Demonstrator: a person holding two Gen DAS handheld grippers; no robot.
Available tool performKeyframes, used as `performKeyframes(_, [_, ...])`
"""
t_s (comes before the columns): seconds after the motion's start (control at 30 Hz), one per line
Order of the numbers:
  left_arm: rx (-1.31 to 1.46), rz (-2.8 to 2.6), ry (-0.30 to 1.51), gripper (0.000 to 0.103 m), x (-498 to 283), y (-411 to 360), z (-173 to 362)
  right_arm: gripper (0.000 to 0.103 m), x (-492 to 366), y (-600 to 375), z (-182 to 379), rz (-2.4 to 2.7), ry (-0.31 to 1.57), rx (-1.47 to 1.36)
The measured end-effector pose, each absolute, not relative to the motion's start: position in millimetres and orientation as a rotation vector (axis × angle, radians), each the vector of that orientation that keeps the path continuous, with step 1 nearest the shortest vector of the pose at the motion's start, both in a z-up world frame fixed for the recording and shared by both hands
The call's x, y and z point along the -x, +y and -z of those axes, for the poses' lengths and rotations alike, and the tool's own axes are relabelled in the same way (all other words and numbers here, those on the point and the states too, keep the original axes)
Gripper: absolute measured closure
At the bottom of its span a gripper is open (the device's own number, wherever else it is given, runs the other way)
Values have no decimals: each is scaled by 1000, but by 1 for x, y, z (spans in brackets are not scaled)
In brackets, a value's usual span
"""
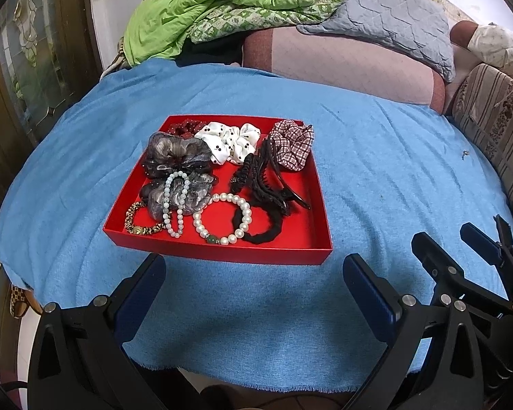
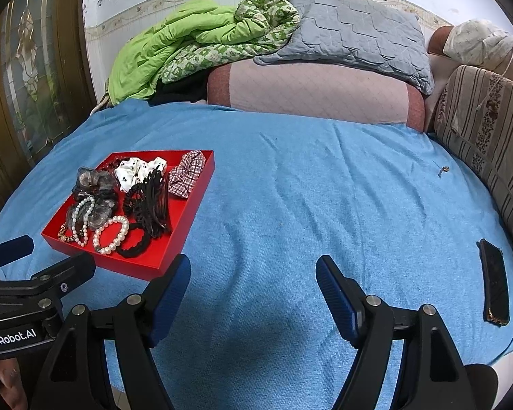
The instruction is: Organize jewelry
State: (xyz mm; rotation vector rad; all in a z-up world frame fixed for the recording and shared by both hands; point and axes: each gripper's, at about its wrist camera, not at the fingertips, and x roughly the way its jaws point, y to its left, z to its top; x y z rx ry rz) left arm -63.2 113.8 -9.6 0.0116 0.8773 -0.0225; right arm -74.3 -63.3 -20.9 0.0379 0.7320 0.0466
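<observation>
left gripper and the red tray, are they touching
Apart. In the left wrist view the left gripper hangs open in front of the red tray, with a strip of blue cloth visible between its fingertips and the tray's near wall.

Bright even daylight, soft shadows on blue cloth, sharp focus, strong fisheye edge bending.

The red tray is holding four scrunchies, two pearl bracelets, one gold bracelet, black hair clips and one black hair tie. One phone is lying apart.
</observation>
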Motion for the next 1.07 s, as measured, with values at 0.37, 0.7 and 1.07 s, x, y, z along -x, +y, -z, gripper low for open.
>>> performKeyframes(0.37, [-21,3,880,0,62,116,14,23,74,-60,23,-33,727,-18])
performKeyframes(0.7, [-43,-63,859,0,58,129,13,22,74,-55,23,-7,716,35])
performKeyframes(1.07, [-83,-148,795,0,43,142,-2,20,63,-54,30,-59,742,18])
